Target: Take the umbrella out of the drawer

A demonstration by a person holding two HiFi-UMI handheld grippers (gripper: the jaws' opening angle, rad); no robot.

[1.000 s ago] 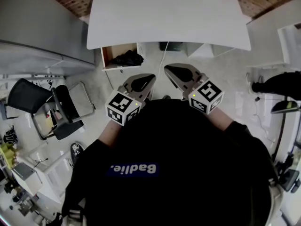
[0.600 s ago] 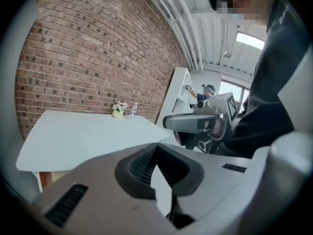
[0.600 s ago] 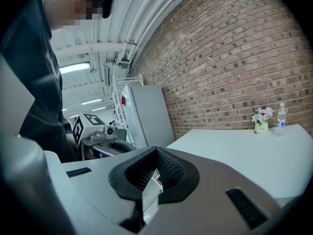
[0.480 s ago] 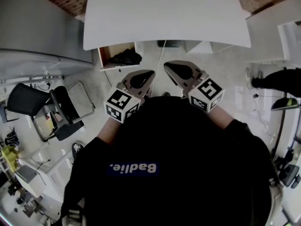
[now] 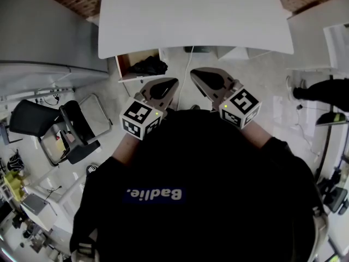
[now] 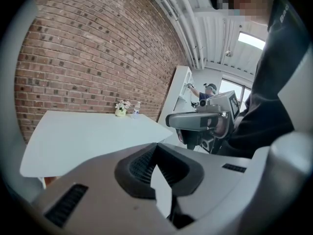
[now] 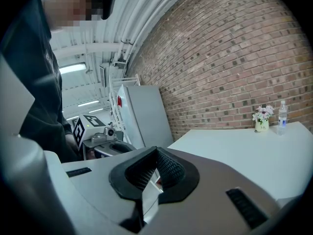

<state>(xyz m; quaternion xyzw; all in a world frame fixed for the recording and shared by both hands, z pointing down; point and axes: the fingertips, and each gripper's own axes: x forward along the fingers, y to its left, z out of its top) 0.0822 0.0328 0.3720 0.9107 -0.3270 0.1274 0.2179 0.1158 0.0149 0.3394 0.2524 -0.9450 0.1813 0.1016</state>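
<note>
Drawer [image 5: 126, 60] hangs open under the left end of the white counter [image 5: 191, 21]. The umbrella [image 5: 148, 66] lies inside it as a dark crumpled bundle against the wood lining. Left gripper [image 5: 170, 84] sits below and right of the drawer, well apart from it, jaws fully together with nothing between them. The left gripper view confirms this: pads [image 6: 142, 165] meet at the tip. Right gripper [image 5: 197, 75] is just beside the left one, also closed and empty, with its ribbed pads [image 7: 168, 169] pressed together. My read on handling is that it's a folded compact umbrella: light, with loose fabric over a stiff shaft and ribs. The fabric will probably bunch and slide under the pads, so pinching cloth alone risks a slip or the canopy unfurling on the way out. I'd grab across the thickest part of the bundle, or the handle, but I can't make out which end that is from here. The jaws need to open before reaching in, and the drawer wall leaves little room on the side.
</note>
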